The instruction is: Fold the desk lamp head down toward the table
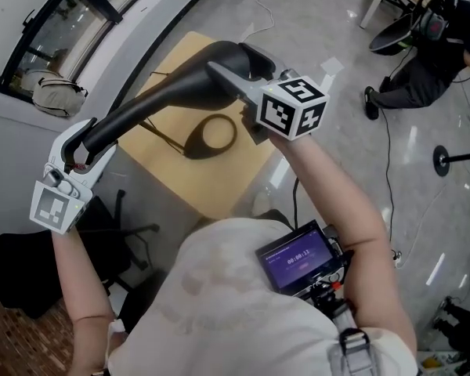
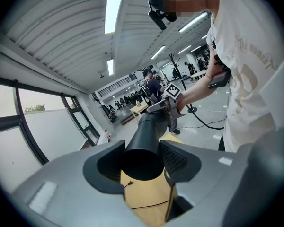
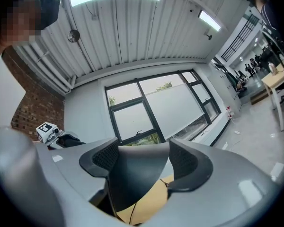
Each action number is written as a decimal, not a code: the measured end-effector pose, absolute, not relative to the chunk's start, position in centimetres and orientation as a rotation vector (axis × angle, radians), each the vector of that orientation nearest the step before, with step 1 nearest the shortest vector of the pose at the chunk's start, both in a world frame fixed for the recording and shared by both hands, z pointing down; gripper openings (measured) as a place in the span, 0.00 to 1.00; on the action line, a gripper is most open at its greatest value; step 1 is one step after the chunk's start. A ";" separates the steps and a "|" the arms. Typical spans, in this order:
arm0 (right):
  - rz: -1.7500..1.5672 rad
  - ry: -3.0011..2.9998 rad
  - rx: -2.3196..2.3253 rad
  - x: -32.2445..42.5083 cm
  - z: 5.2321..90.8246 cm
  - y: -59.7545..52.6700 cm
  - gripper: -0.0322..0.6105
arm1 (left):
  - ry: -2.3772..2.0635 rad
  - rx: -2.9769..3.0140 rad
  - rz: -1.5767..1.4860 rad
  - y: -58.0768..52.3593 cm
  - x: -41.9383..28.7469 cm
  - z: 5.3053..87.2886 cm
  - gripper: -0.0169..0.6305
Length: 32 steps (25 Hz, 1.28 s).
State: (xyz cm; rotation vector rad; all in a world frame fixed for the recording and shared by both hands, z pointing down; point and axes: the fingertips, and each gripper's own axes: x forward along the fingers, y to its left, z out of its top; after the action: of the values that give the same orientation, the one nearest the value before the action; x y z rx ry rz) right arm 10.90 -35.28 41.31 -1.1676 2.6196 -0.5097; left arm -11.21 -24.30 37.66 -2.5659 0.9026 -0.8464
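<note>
A black desk lamp stands with its ring-shaped base (image 1: pixel 213 135) on a small wooden table (image 1: pixel 219 186). Its long black arm (image 1: pixel 153 104) runs well above the tabletop from lower left to upper centre. My left gripper (image 1: pixel 82 149) is shut on the arm's lower-left end, and the tube (image 2: pixel 149 136) fills the gap between its pads (image 2: pixel 175 157). My right gripper (image 1: pixel 235 73) is shut on the wide flared lamp head (image 1: pixel 239 57) at the other end. In the right gripper view the dark head (image 3: pixel 132 174) sits between the jaws.
A thin cable (image 1: pixel 160 135) lies on the table. A black office chair (image 1: pixel 117 225) stands at the lower left. A bag (image 1: pixel 59 92) rests by the window. A person (image 1: pixel 423 69) sits on the floor at the upper right, near a floor stand (image 1: pixel 454 159).
</note>
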 end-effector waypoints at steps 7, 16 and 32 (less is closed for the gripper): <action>-0.588 2.588 -1.121 11.0 42.7 -35.2 0.59 | 0.869 -2.540 -0.897 -24.1 -10.9 37.4 0.38; -0.694 2.563 -1.042 10.5 44.2 -35.4 0.59 | 0.841 -2.517 -0.945 -24.2 -10.7 36.7 0.38; -0.868 2.478 -0.933 9.5 47.3 -34.9 0.59 | 0.794 -2.514 -0.990 -23.8 -10.2 35.9 0.38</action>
State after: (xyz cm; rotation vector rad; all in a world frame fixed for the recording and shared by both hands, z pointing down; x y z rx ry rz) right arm 9.46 -34.92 47.30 -0.9334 2.4785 -0.8675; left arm -10.15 -23.76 35.90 -2.5143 0.7940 -0.9897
